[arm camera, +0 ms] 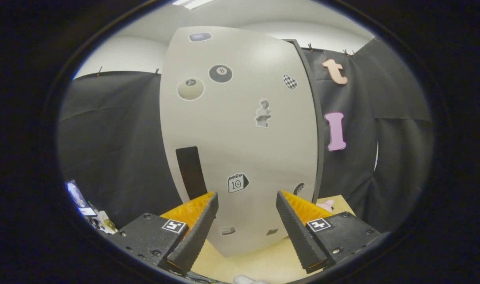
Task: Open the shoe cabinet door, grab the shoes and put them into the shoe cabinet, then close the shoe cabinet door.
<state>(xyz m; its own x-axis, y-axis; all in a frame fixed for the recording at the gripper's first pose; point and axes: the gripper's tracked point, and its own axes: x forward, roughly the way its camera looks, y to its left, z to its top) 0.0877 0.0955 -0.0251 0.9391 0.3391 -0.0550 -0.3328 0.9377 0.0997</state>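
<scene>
Gripper view: cabinet door (240, 130) beyond spread tool (247, 205)

Gripper (245, 199) fingers spread apart, holding nothing, just short of the pale, sticker-covered shoe cabinet door (240, 130), a dark vertical handle slot (190, 171) beyond the left finger, light wooden table (259, 262) underneath.
</scene>
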